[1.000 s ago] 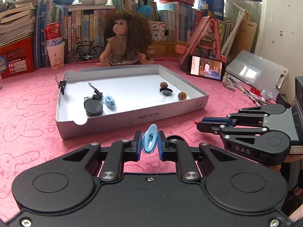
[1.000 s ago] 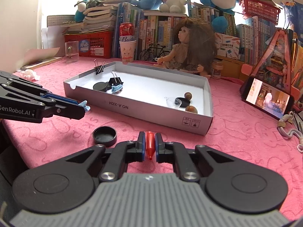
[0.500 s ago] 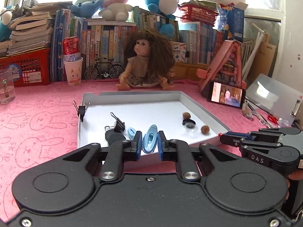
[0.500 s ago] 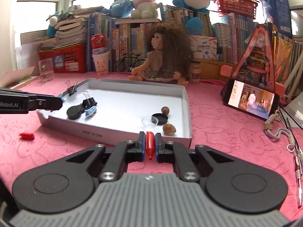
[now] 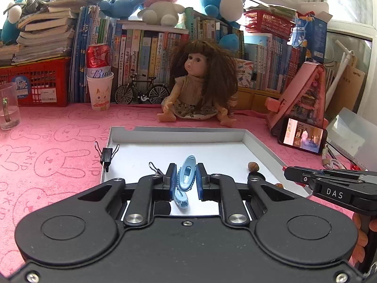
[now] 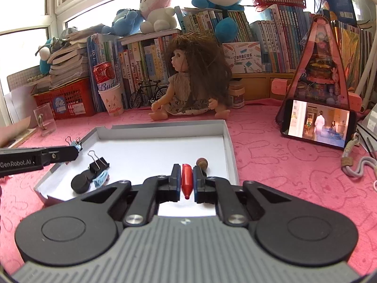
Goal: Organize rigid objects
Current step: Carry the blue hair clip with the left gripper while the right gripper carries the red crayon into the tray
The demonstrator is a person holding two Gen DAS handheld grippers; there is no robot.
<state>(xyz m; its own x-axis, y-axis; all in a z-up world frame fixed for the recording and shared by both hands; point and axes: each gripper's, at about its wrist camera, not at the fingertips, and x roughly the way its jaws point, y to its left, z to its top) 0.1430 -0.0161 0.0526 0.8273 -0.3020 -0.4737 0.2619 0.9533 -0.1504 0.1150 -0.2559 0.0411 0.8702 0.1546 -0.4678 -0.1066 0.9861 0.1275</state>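
Note:
My left gripper (image 5: 186,176) is shut on a light blue plastic clip (image 5: 187,173), held upright over the near left part of the white box tray (image 5: 179,134). My right gripper (image 6: 187,179) is shut on a small red cap (image 6: 186,181), over the near right part of the same tray (image 6: 165,132). Inside the tray lie another blue clip (image 5: 181,200), black binder clips (image 6: 99,164), a round black lid (image 6: 80,184) and brown nuts (image 6: 202,162). The other gripper shows at each view's side: right gripper (image 5: 286,172), left gripper (image 6: 76,152).
A doll (image 5: 202,87) sits just behind the tray. A paper cup with a can (image 5: 100,89), a glass (image 5: 8,108), a toy bicycle (image 5: 141,92) and books line the back. A phone (image 6: 317,123) leans at the right, cables (image 6: 353,165) beside it.
Both grippers have moved forward and up from the pink cloth to over the tray, still holding the blue clip and the red cap. The tray looks nearer and squarer.

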